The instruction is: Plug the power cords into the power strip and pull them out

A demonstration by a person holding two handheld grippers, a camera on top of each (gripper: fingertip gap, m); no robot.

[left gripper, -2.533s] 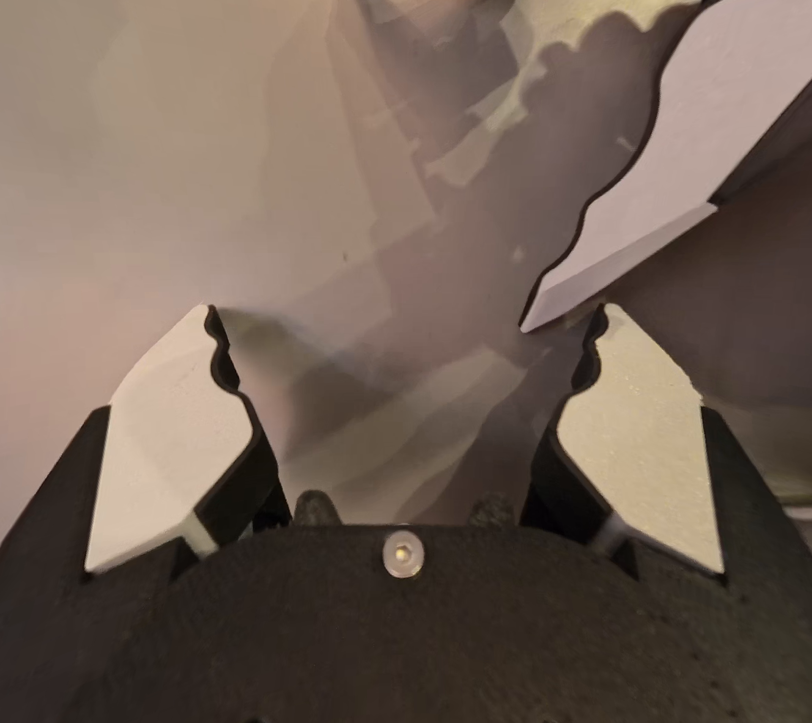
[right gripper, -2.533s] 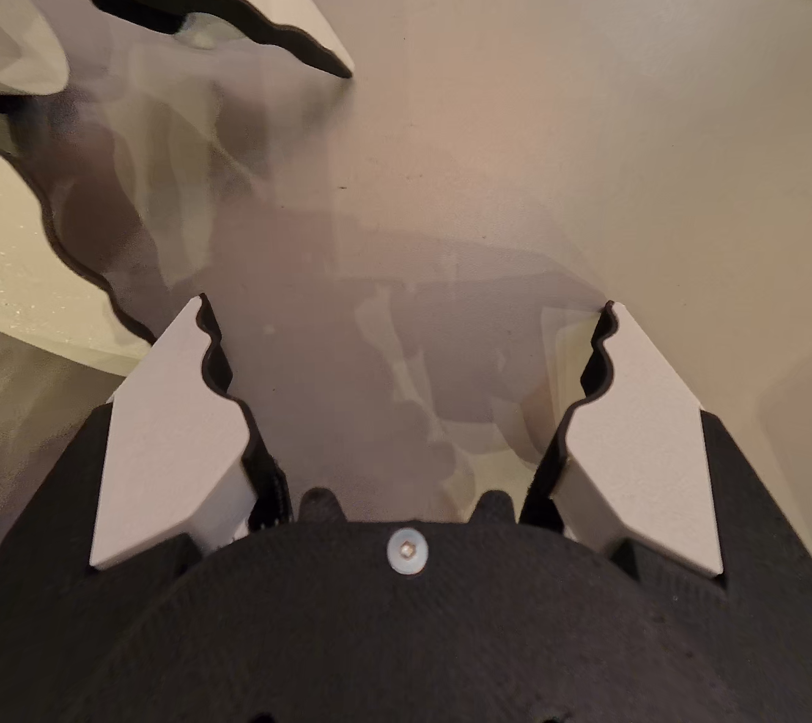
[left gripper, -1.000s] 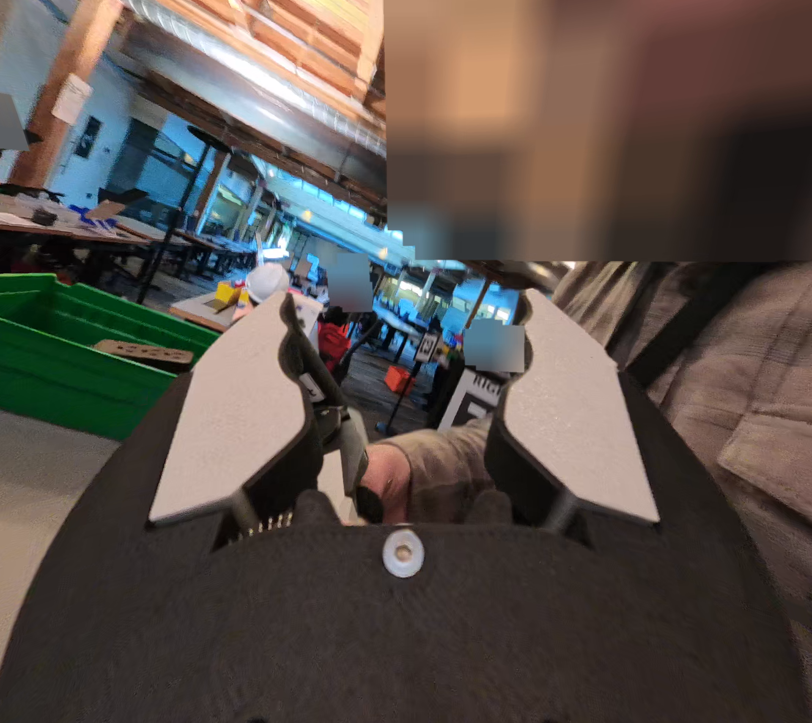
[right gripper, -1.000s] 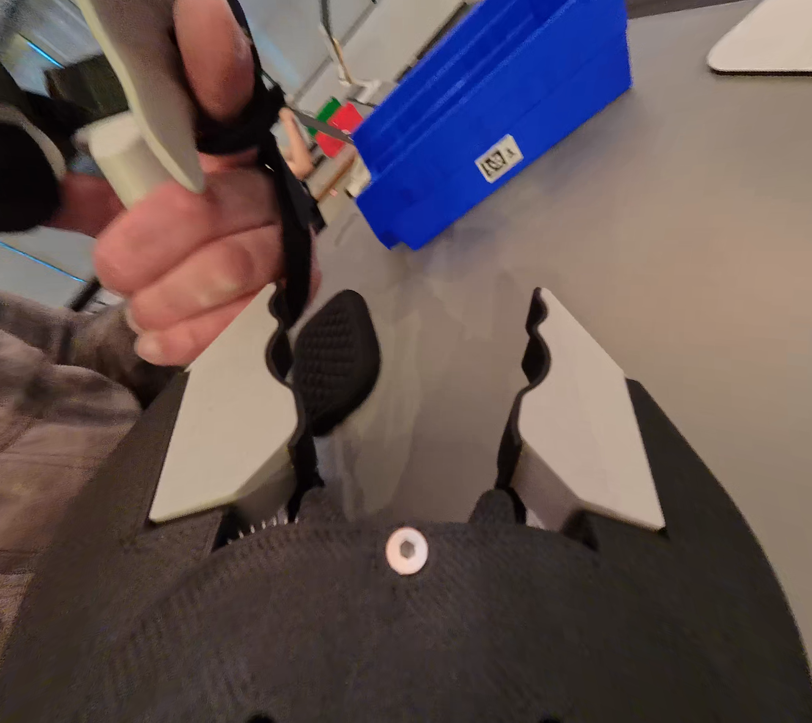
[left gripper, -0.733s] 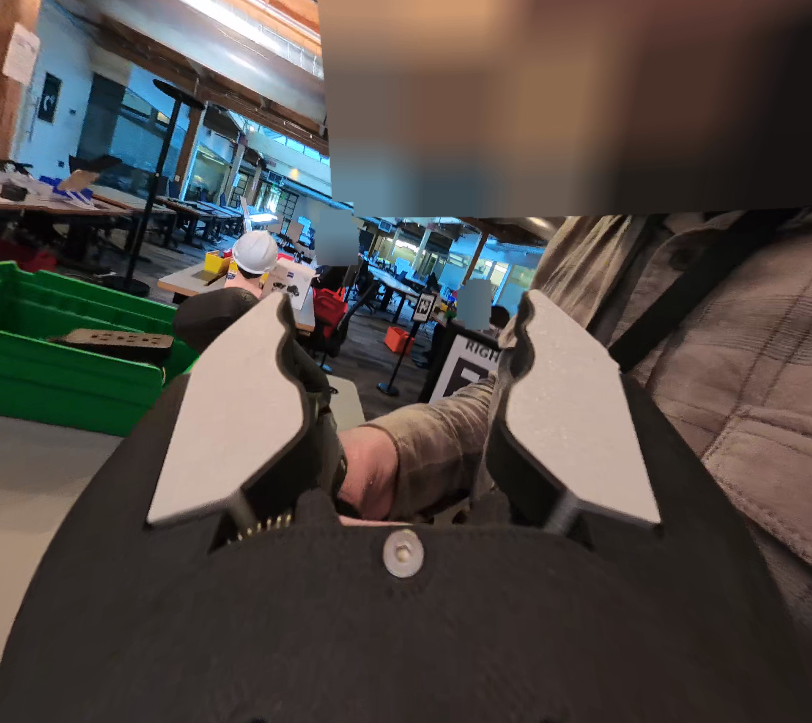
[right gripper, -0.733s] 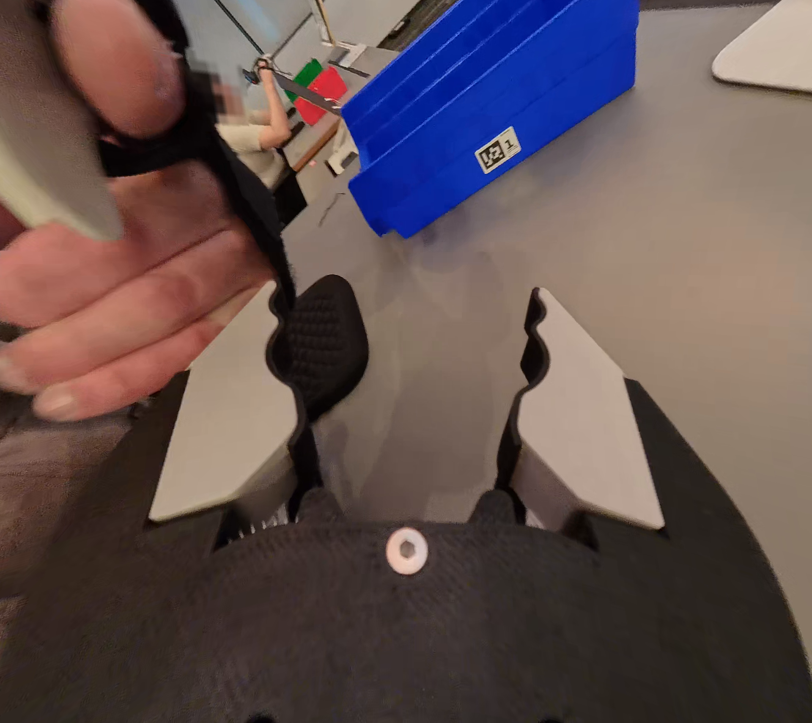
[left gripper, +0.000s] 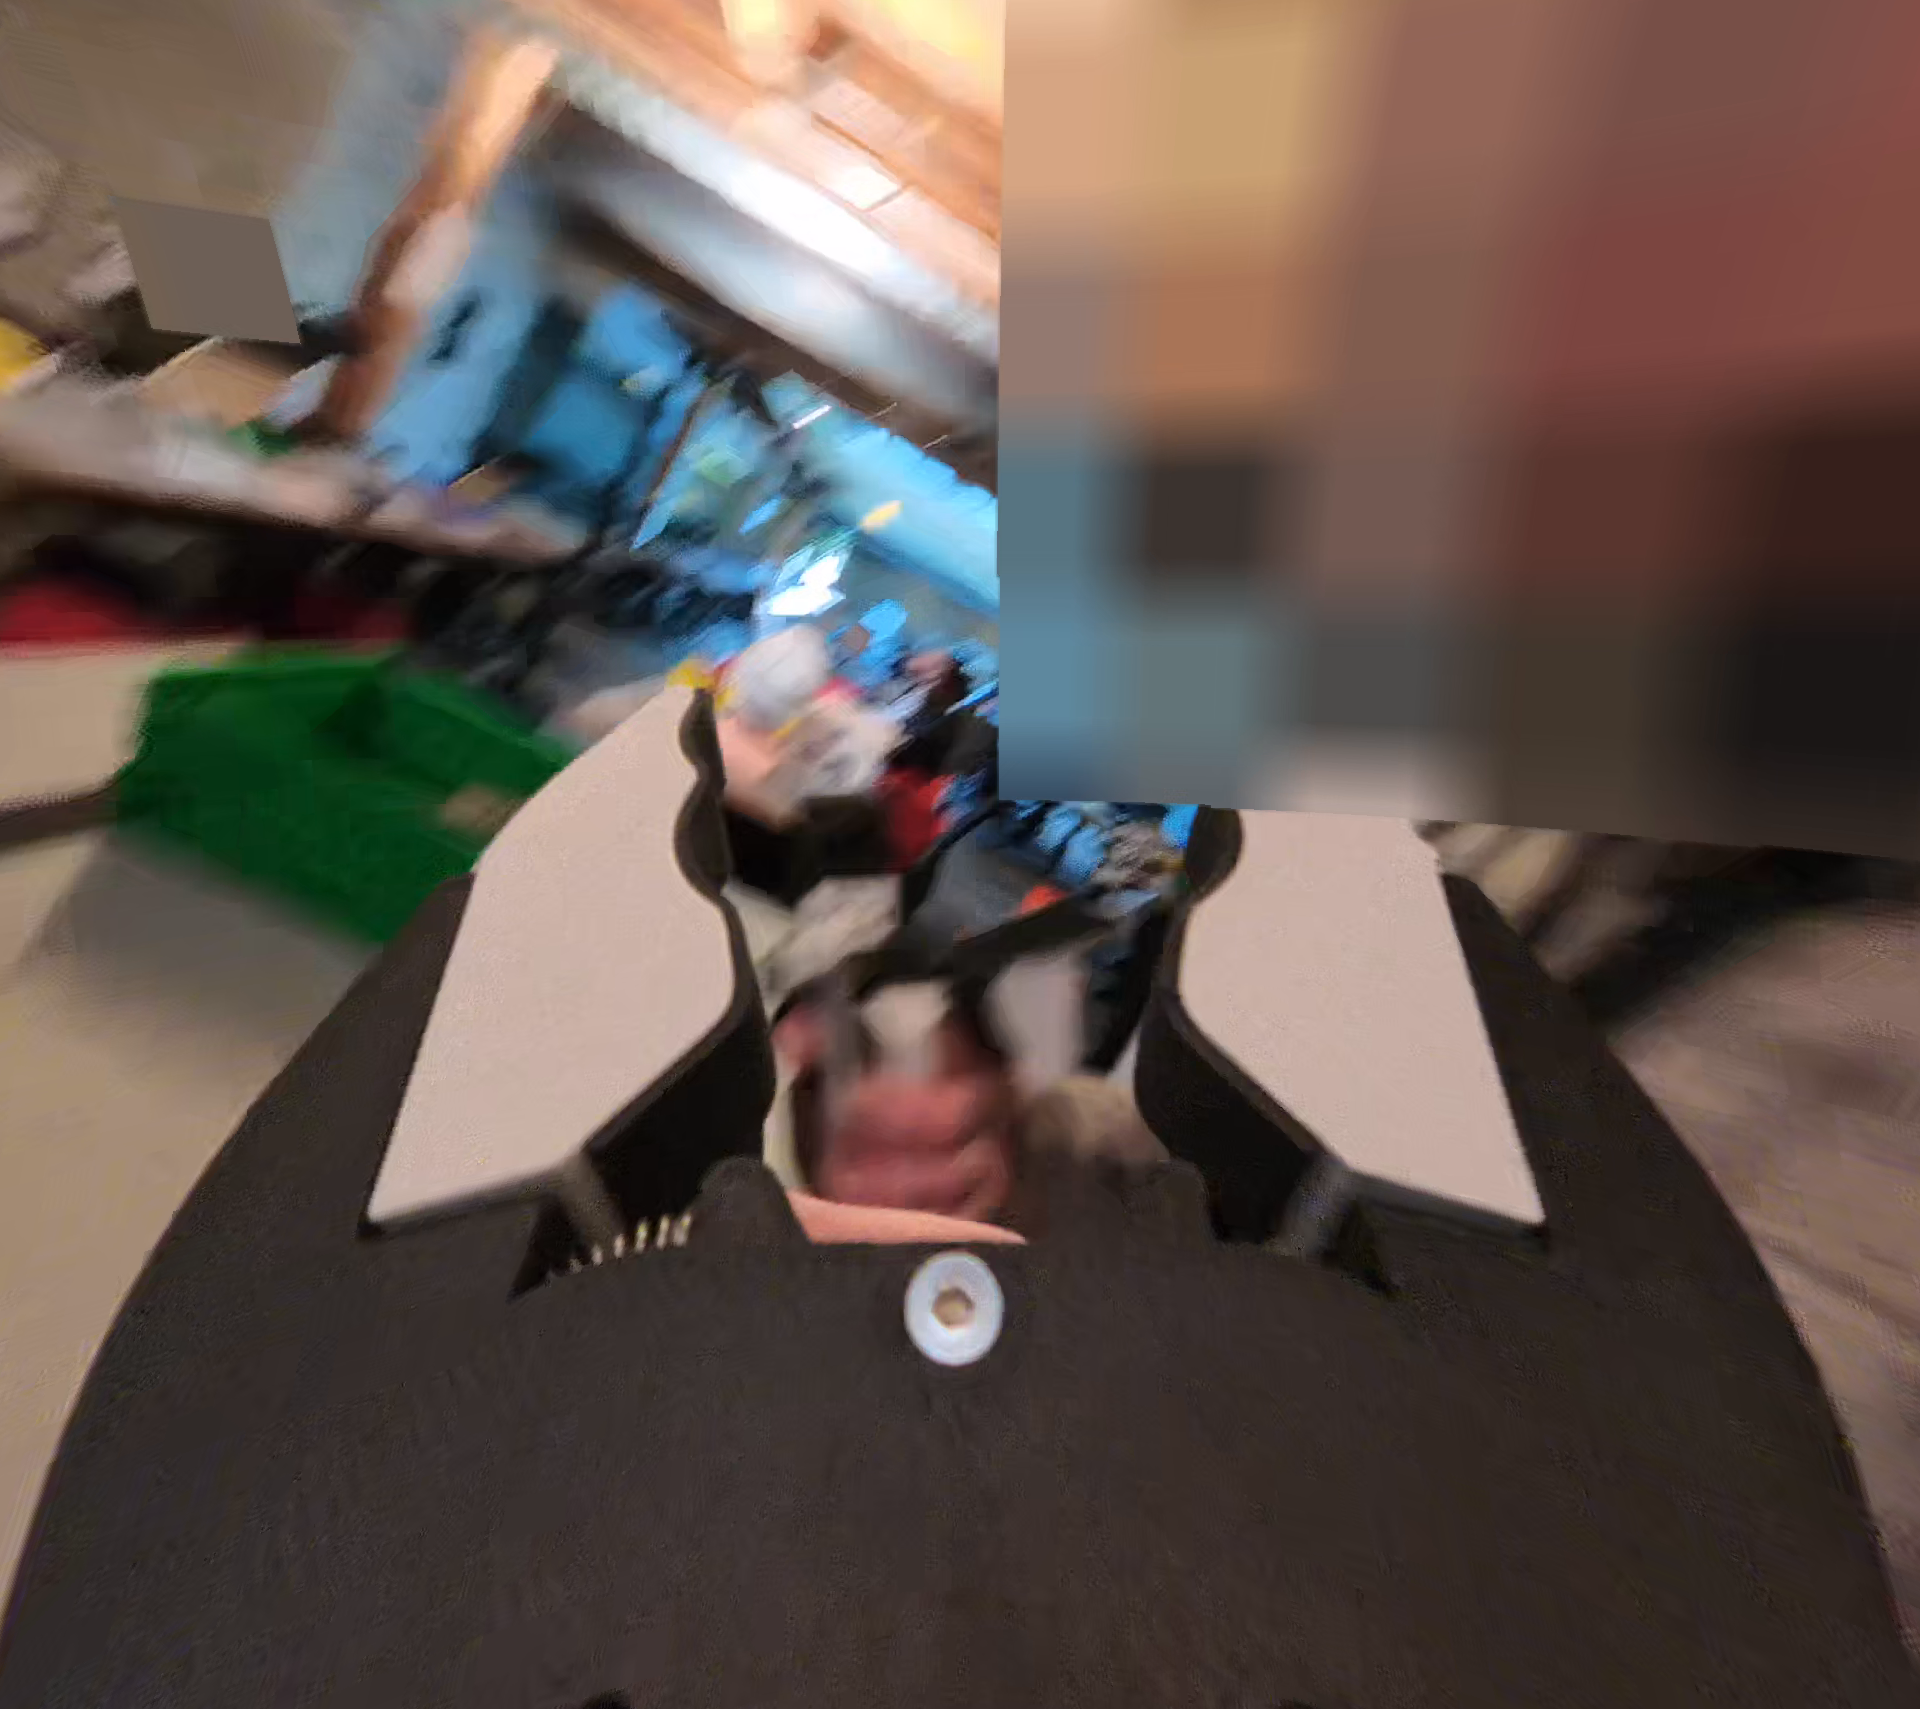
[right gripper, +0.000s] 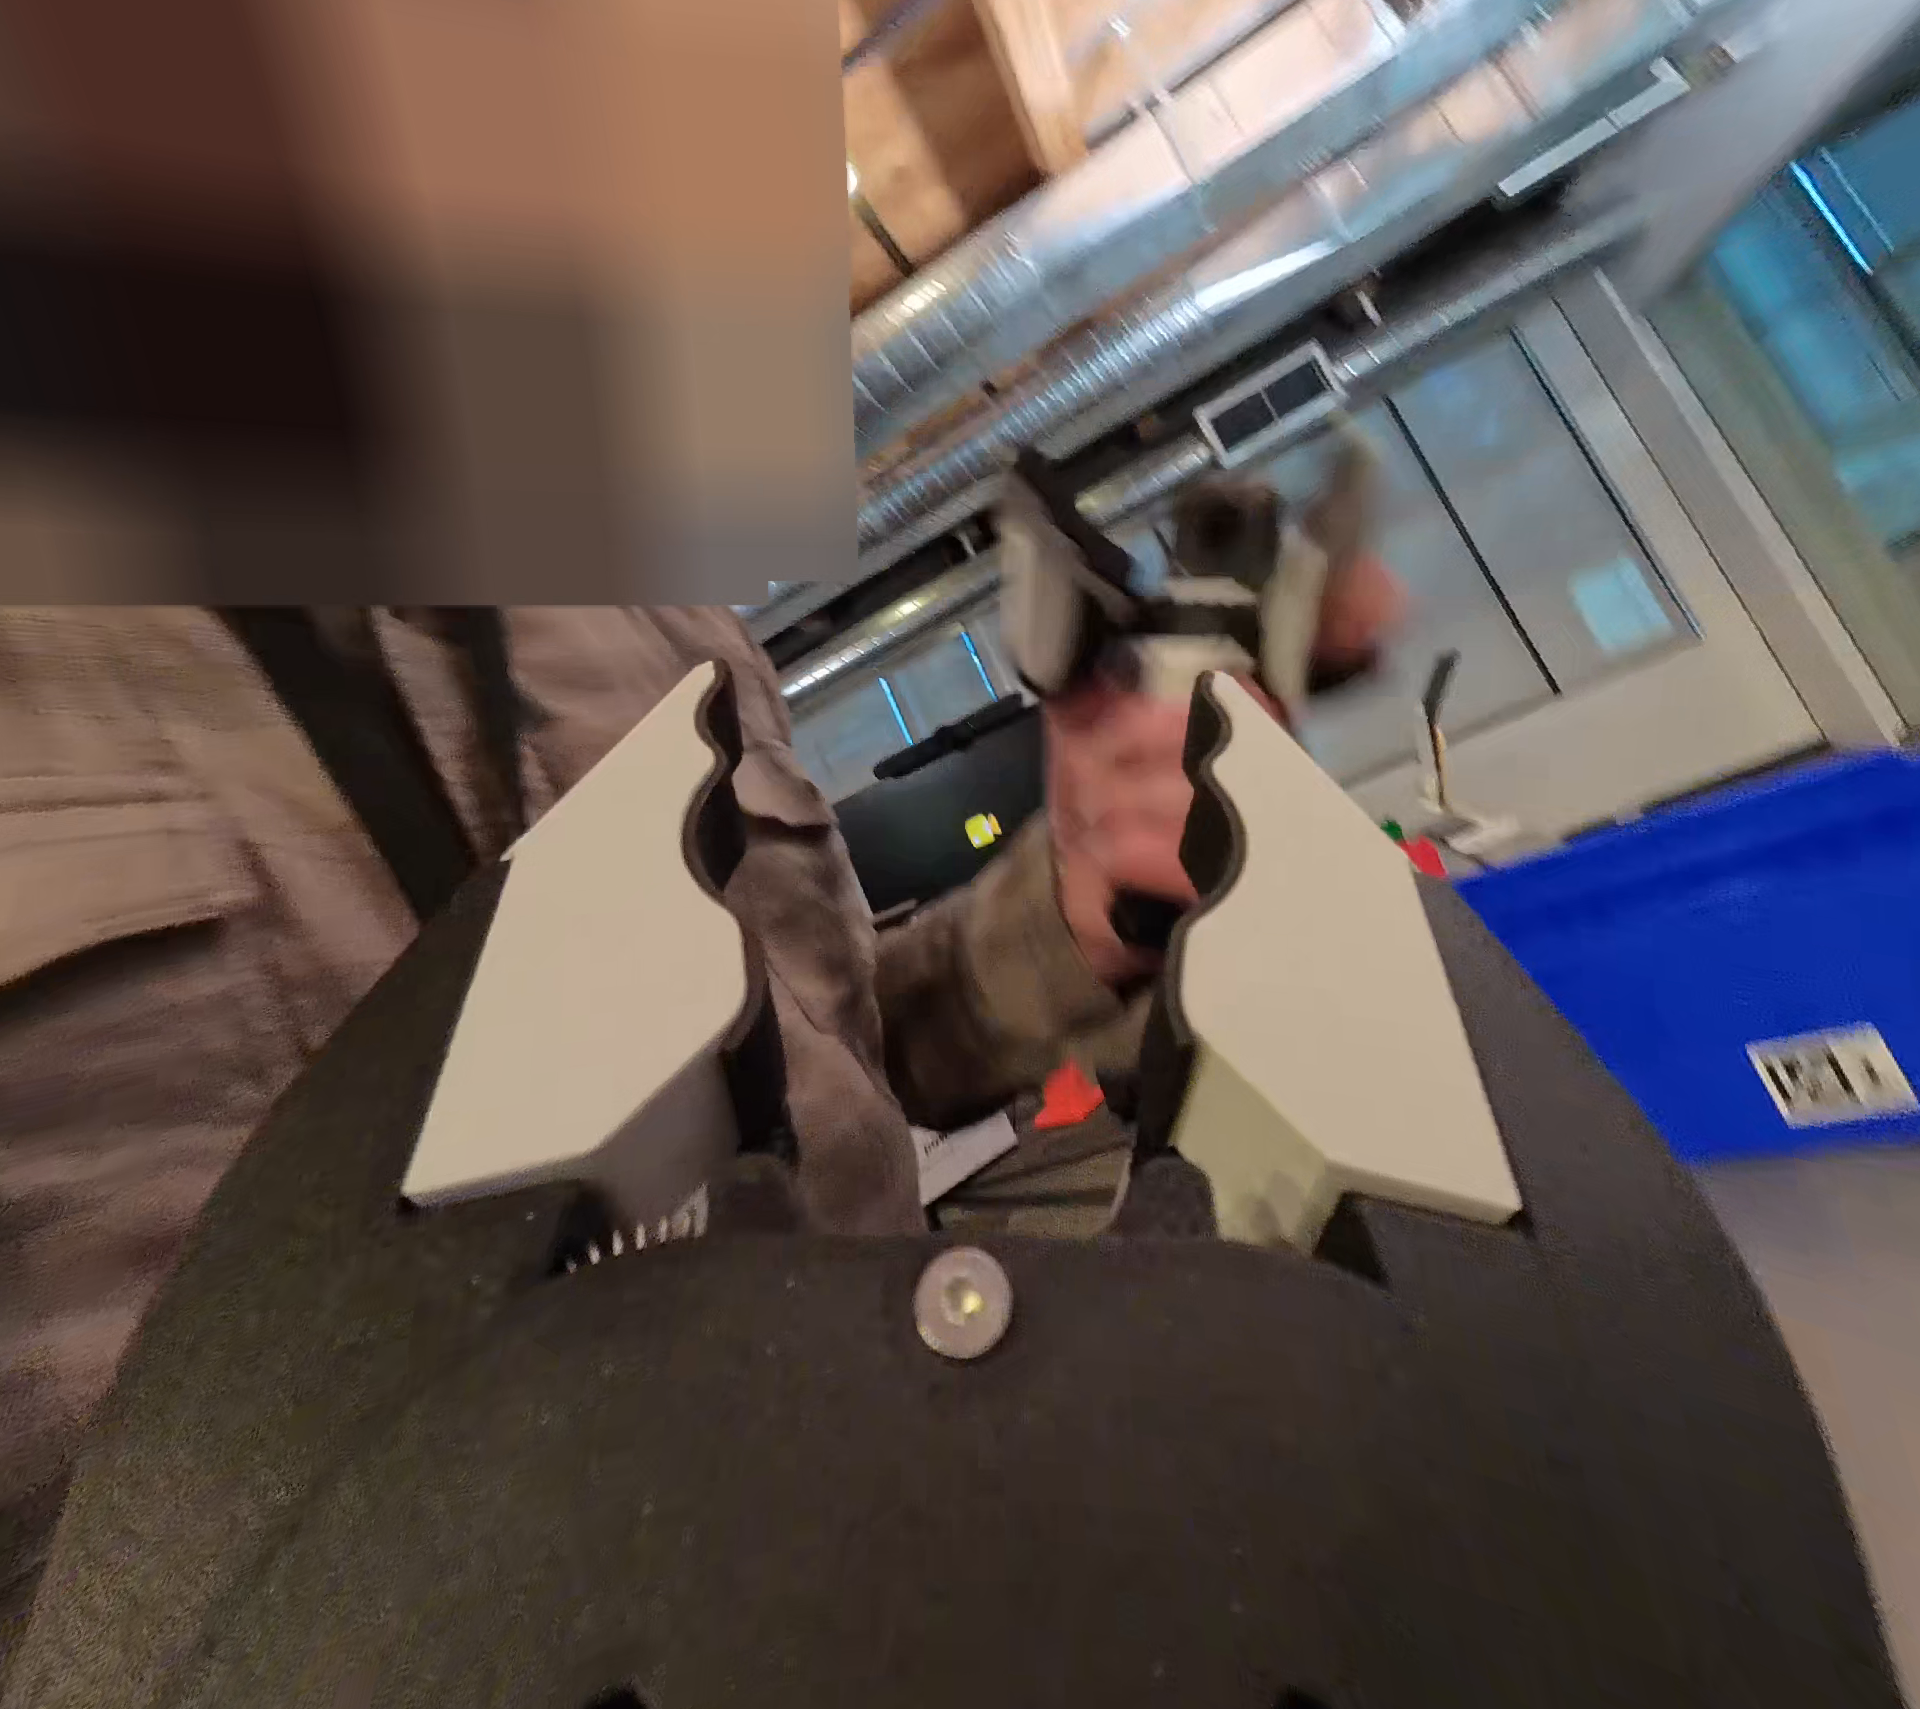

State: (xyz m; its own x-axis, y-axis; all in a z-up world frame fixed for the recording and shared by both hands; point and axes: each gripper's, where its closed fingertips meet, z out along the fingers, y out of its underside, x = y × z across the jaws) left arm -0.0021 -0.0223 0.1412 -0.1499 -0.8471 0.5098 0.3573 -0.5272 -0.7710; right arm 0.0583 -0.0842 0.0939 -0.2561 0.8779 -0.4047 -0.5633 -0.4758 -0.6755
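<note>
While both grippers gape, one blue bin [right gripper: 1704,932] shows.

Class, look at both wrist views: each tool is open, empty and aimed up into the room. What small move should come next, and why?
Probably tilt both tools back down toward the table. The left tool and the right tool are open with nothing between their fingers, and both point at the ceiling and the person's shirt. No cord or power strip shows clearly in either blurred view; only the green bin and blue bin appear.
</note>
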